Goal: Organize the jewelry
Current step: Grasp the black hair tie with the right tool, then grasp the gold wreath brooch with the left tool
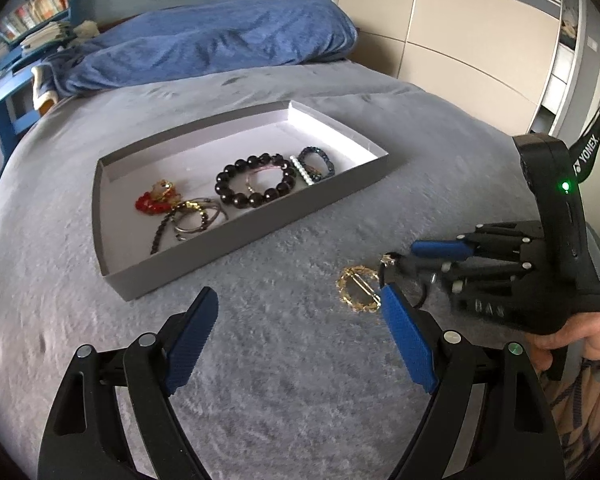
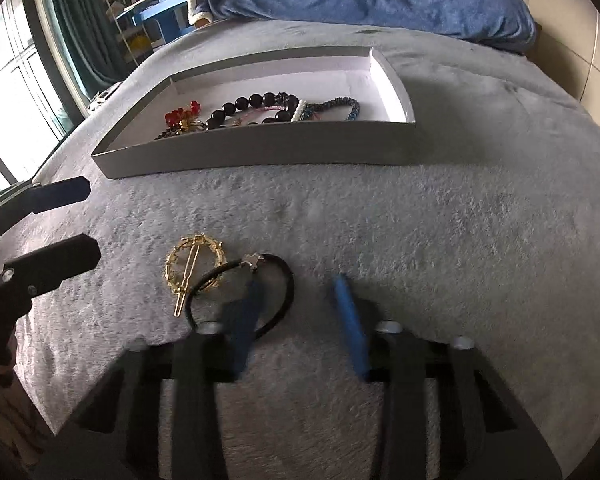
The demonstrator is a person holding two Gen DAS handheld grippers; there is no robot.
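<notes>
Straddling the black hair tie (image 2: 240, 296), the right tool (image 2: 300, 312) seems spread.

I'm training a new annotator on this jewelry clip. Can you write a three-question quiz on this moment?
1. True or false: the gold hair clip lies inside the gray tray.
2. Which item is the right tool nearest? A) black bead bracelet B) black hair tie C) red bead piece
3. Fill in: the left tool is ____, holding nothing.

Key
1. False: it lies on the gray blanket, in front of the tray.
2. B: one finger reaches into its loop; the fingers are spread.
3. open
</notes>
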